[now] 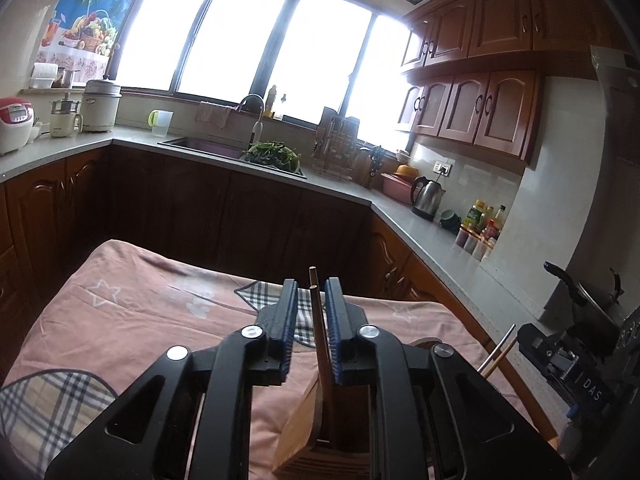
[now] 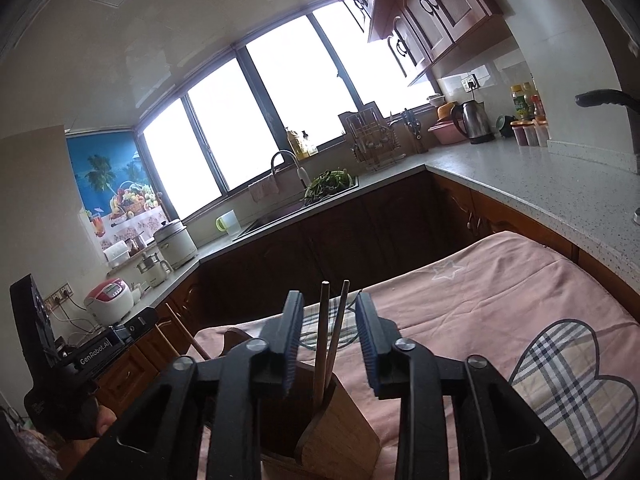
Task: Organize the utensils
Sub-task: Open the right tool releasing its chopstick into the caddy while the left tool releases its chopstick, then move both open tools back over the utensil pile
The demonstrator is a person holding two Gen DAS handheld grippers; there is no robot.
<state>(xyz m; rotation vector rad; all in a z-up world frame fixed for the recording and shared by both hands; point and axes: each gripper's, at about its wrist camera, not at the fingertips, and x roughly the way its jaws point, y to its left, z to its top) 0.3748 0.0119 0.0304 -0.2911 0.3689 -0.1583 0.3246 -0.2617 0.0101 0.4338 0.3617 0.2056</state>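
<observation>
Both hand-held grippers hover over the wooden holder (image 2: 320,432): my left hand-held gripper (image 1: 312,320) clenches upright chopsticks (image 1: 320,340); my right hand-held gripper (image 2: 328,340) stands released around another pair (image 2: 330,340).

Bright, overexposed windows (image 1: 256,40) span the far wall; red-brown upper cabinets (image 1: 480,108) hang to the right; a grey countertop (image 2: 540,184) wraps the room over dark lower cabinets (image 1: 200,208); a tropical fruit poster (image 1: 92,12) hangs left.
</observation>
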